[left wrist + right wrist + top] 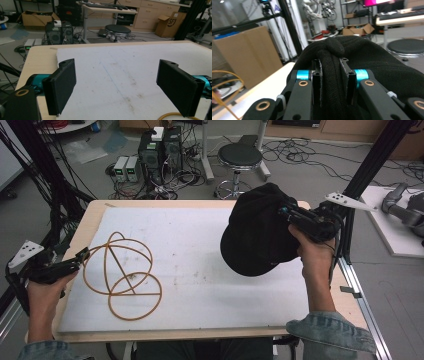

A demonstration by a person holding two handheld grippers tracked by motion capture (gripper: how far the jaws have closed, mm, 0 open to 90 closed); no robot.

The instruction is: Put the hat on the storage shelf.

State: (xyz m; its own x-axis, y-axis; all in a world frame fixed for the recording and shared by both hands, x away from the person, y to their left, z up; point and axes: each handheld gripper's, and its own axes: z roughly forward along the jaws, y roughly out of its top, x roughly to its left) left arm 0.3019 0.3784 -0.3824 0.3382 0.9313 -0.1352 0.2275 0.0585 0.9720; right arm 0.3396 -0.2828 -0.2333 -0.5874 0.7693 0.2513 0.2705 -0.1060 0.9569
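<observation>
A black cap [260, 232] hangs above the right side of the white mat [200, 270], lifted off it. My right gripper [292, 217] is shut on a fold of the cap's crown; in the right gripper view the black cap [362, 57] bulges up between and over the two jaws of the right gripper [334, 82]. A tan wire stand [122, 270] of looped rings rests on the mat's left part. My left gripper [82, 256] is held at the mat's left edge, just touching distance from the stand. In the left gripper view the left gripper [122, 85] stands open and a curve of the wire stand [172, 115] shows at the bottom.
The wooden table [95, 215] carries the mat. Behind it on the floor are a black stool [240, 157], computer boxes [160, 150] and loose cables. A black frame post [372, 160] rises at the right.
</observation>
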